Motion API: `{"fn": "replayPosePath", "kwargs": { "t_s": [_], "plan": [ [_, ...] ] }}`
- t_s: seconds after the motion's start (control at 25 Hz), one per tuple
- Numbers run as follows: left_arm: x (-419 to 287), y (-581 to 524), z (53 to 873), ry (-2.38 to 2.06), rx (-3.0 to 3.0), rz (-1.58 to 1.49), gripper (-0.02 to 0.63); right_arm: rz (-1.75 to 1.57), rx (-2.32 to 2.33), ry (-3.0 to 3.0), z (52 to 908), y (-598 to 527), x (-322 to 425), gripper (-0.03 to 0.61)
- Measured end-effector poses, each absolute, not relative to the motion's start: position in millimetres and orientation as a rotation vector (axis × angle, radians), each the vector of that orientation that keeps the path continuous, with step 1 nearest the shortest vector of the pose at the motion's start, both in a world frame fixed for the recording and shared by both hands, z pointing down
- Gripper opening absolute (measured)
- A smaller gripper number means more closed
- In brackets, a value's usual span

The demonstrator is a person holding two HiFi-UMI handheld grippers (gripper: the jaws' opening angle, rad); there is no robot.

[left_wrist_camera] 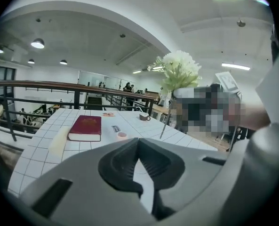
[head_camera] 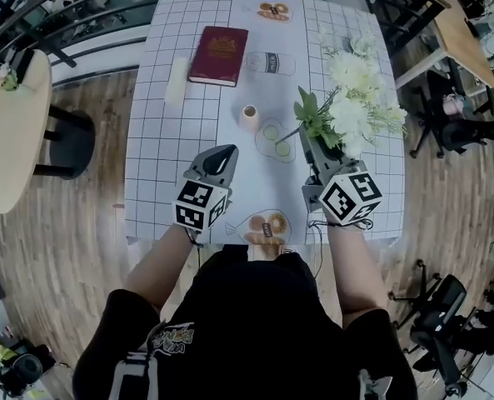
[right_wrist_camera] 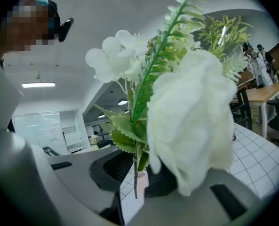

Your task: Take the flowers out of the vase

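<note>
A bunch of white flowers with green leaves (head_camera: 351,100) hangs above the right side of the checked tablecloth (head_camera: 159,148). My right gripper (head_camera: 307,137) is shut on its stems near the bottom. In the right gripper view the white blooms (right_wrist_camera: 191,126) fill the frame, and a thin stem (right_wrist_camera: 135,182) runs down between the dark pads. A clear glass vessel (head_camera: 270,62), perhaps the vase, lies on its side at the table's middle back. My left gripper (head_camera: 229,152) is shut and empty over the table's near middle. In the left gripper view its tips meet (left_wrist_camera: 138,141), with the flowers (left_wrist_camera: 179,70) off to the right.
A dark red book (head_camera: 218,55) and a cream block (head_camera: 177,80) lie at the back left. A small cup (head_camera: 249,115) and round coasters (head_camera: 276,140) sit mid-table. Printed mats (head_camera: 267,223) mark the near and far edges. Chairs and other tables stand around.
</note>
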State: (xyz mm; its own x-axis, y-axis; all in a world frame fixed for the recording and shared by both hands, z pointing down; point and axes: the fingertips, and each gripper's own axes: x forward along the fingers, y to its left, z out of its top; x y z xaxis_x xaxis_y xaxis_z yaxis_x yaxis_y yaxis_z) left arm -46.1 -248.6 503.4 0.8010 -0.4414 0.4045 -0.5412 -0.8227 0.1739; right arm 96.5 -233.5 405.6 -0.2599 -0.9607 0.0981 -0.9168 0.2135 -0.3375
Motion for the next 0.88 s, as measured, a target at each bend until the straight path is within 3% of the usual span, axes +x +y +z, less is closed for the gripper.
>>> {"fn": "replayPosePath", "kwargs": {
  "t_s": [0.88],
  "plan": [
    [44.7, -32.6, 460.6, -0.826, 2.645, 0.468, 0.008, -0.659, -1.597, 2.478, 424.3, -35.8, 157.3, 0.075]
  ]
}}
